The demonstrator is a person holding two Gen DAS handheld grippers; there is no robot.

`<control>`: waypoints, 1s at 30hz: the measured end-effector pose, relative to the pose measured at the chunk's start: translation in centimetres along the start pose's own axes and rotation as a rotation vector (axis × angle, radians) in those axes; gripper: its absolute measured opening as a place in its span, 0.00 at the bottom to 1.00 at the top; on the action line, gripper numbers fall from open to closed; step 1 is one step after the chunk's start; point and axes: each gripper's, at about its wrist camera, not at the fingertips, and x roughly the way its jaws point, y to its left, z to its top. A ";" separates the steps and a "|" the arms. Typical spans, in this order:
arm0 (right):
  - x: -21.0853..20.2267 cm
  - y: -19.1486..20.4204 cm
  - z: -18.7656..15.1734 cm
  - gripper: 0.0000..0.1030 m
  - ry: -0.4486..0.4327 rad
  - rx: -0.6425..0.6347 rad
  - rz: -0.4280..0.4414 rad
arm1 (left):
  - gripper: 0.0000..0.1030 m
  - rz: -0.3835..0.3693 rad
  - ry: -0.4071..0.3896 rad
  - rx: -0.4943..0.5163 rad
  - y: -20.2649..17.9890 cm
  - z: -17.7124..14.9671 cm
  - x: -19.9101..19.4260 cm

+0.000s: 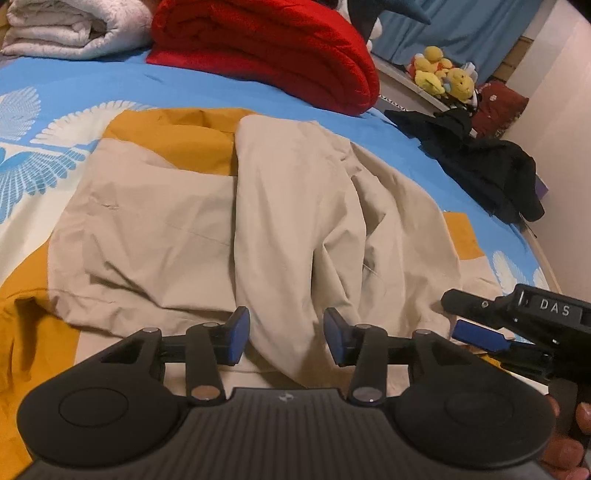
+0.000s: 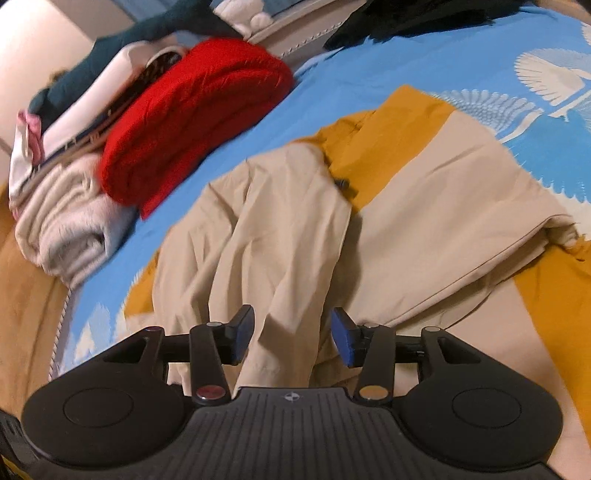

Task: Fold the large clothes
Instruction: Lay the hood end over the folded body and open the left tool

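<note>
A large beige and mustard jacket (image 1: 192,221) lies spread and creased on the blue patterned bedspread (image 1: 74,88). One beige panel is folded over the middle, and the mustard collar part (image 1: 173,136) shows at the far end. My left gripper (image 1: 286,334) hovers low over the near hem, open, with a beige fold lying between its blue pads but not pinched. The right gripper (image 1: 461,317) comes in from the right, beside it, at the hem's right end. In the right wrist view the right gripper (image 2: 293,336) is open over a bunched beige fold of the jacket (image 2: 280,236).
A folded red blanket (image 1: 266,51) and a folded white blanket (image 1: 70,29) sit at the bed's far side. Dark clothing (image 1: 480,162) lies at the right edge by the wall, with yellow plush toys (image 1: 443,74) behind. A person's fingers (image 1: 569,443) show at lower right.
</note>
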 end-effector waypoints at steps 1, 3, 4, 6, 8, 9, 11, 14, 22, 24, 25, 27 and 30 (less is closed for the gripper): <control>0.2 0.2 -0.2 0.44 0.003 -0.017 -0.009 | 0.33 -0.002 0.002 0.005 0.1 0.0 0.3; 0.3 0.4 -0.3 0.16 0.005 -0.038 -0.017 | 0.02 -0.031 0.013 0.015 0.3 0.0 0.7; 0.3 0.2 -0.4 0.07 0.002 -0.031 -0.025 | 0.01 -0.030 0.012 0.021 0.4 0.0 0.7; -0.3 -0.5 -0.4 0.02 -0.014 0.010 -0.028 | 0.01 -0.001 -0.012 0.046 0.6 0.2 -0.3; -1.4 -1.1 -0.3 0.01 -0.042 0.047 -0.046 | 0.01 0.007 -0.035 0.049 0.7 0.7 -1.8; -1.9 -1.3 -0.4 0.01 -0.048 0.059 -0.044 | 0.01 -0.001 -0.034 0.043 0.8 0.8 -2.5; -1.9 -1.2 -0.8 0.00 -0.015 0.035 -0.069 | 0.01 -0.004 0.015 0.058 0.7 0.3 -2.3; -0.1 -2.3 -1.9 0.00 0.087 0.058 -0.171 | 0.09 0.028 0.164 0.084 0.8 -1.3 0.1; -4.2 0.1 -0.6 0.28 -0.125 0.005 -0.135 | 0.34 0.002 -0.149 0.180 -2.1 0.7 -5.9; -4.7 0.5 -0.5 0.35 -0.174 -0.012 -0.097 | 0.34 -0.016 -0.140 0.180 -2.6 0.2 -5.1; -4.5 0.6 -0.6 0.35 -0.173 -0.018 -0.080 | 0.34 -0.014 -0.128 0.181 -2.7 -0.1 -4.5; -3.7 0.5 -1.0 0.35 -0.142 -0.019 -0.077 | 0.34 0.002 -0.070 0.191 -2.7 -0.7 -3.0; -0.9 -0.5 -1.6 0.34 -0.009 -0.027 -0.176 | 0.34 0.060 0.077 0.205 -2.1 -2.0 0.0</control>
